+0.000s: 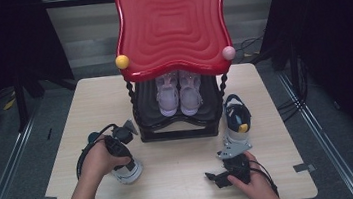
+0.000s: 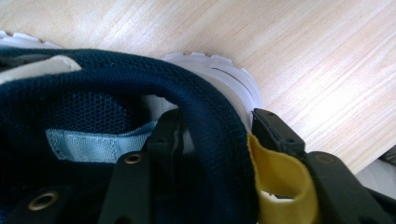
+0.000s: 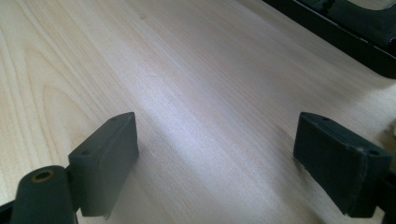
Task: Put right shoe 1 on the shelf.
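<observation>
A red shoe rack (image 1: pixel 171 24) stands at the back of the pale wooden worktop (image 1: pixel 183 179). It has a wavy red top with a yellow ball (image 1: pixel 122 62) on one corner and a pink ball (image 1: pixel 228 53) on the other. Two light purple shoes (image 1: pixel 179 93) sit side by side on its dark lower shelf.

A dark blue shoe (image 2: pixel 140 98) with a white sole lies on the worktop near the front left. The left hand-held gripper (image 2: pixel 219 144) is clamped on the back rim of it, one jaw inside the shoe and one outside, beside a yellow loop (image 2: pixel 280 179).

Another blue shoe (image 1: pixel 236 123) stands just right of the rack. The right hand-held gripper (image 3: pixel 215 154) rests low over the bare worktop with its jaws wide apart, holding nothing.

Grey floor and dark curtains lie around the worktop.
</observation>
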### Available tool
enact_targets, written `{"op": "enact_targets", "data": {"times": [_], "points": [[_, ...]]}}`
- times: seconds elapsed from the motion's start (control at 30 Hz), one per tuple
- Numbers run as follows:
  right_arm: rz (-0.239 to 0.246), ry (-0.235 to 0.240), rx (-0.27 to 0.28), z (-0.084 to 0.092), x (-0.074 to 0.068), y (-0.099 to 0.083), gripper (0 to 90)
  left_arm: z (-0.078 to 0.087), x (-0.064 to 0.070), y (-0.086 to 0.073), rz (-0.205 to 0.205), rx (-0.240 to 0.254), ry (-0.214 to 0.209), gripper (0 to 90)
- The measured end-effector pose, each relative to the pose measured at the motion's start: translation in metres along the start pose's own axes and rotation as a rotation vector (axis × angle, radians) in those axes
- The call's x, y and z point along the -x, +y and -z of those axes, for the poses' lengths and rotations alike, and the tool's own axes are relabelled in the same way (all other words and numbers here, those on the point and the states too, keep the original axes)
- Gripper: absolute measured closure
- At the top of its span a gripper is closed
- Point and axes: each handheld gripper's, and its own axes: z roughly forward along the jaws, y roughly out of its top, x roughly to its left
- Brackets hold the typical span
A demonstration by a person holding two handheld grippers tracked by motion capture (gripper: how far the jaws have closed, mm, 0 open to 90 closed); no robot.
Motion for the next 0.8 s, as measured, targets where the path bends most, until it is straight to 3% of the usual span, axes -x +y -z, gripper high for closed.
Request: {"op": "enact_targets", "data": {"times": [0.37, 0.8], "points": [[0.0, 0.0, 0.0, 0.0, 0.0, 0.0, 13.5, -0.0004, 0.0036, 0.002, -0.043, -0.033, -0.011, 68.0], [0.0, 0.0, 0.0, 0.0, 0.0, 0.0, 13.5, -0.0027, 0.0104, 0.0005, -0.071, -0.043, 0.006, 73.7]]}}
